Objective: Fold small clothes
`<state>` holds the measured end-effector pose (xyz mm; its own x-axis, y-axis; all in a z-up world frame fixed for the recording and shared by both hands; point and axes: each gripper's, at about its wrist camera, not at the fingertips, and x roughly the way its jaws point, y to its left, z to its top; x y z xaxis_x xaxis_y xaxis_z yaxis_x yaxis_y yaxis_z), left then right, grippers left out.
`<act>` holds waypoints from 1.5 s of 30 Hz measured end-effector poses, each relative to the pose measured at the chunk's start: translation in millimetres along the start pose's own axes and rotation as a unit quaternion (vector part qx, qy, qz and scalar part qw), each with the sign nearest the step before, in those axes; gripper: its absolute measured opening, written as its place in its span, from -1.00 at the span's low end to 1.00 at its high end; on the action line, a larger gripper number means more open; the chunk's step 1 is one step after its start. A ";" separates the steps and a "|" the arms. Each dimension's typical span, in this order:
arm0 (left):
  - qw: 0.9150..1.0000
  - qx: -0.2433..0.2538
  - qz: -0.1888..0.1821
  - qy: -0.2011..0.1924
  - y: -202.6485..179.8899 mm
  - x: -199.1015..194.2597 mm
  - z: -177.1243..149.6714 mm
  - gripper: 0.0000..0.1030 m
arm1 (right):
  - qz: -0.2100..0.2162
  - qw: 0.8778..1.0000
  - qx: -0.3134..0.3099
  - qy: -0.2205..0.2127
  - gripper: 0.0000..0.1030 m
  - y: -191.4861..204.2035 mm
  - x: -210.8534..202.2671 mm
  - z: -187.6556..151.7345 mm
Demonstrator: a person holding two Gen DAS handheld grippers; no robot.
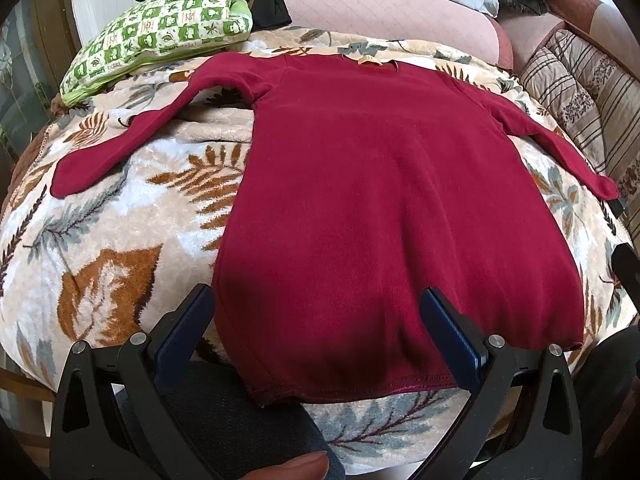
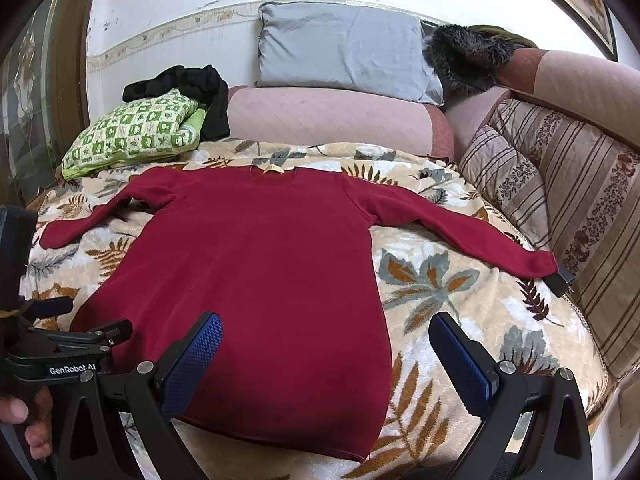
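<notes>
We see the top (image 1: 384,200) flat on the blanket (image 1: 120,208), collar at 12 o'clock — both tongs spread at its hem, left (image 1: 316,332) over it, right (image 2: 326,360) at its corner.

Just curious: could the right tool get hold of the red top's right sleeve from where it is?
Probably yes: the right sleeve lies flat and uncovered on the blanket, and the right tool is open.

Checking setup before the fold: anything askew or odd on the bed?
Mostly fine: the red sweater lies flat on the leaf-print blanket, sleeves spread. One oddity: a small dark object sits at the right cuff.
</notes>
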<state>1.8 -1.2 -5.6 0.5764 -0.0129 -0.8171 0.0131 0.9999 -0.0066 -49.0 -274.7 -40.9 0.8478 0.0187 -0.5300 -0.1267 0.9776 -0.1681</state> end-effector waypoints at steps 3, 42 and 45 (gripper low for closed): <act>1.000 -0.001 0.000 0.000 0.2 -1.0 1.3 0.99 | 0.000 1.000 0.001 0.001 0.99 -0.4 0.7 0.2; 1.000 -0.003 0.006 0.019 1.9 11.7 0.0 0.99 | -0.045 0.993 -0.029 0.105 0.99 8.6 42.7 -11.0; 1.000 -0.003 0.006 0.019 1.8 11.8 0.0 0.99 | -0.035 0.993 -0.019 0.109 0.99 6.4 43.1 -10.9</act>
<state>8.6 0.4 -15.3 0.5446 -0.0002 -0.8387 0.0004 1.0000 0.0000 -18.9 -269.9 -73.8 0.7244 -0.0992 -0.6822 -0.0934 0.9663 -0.2398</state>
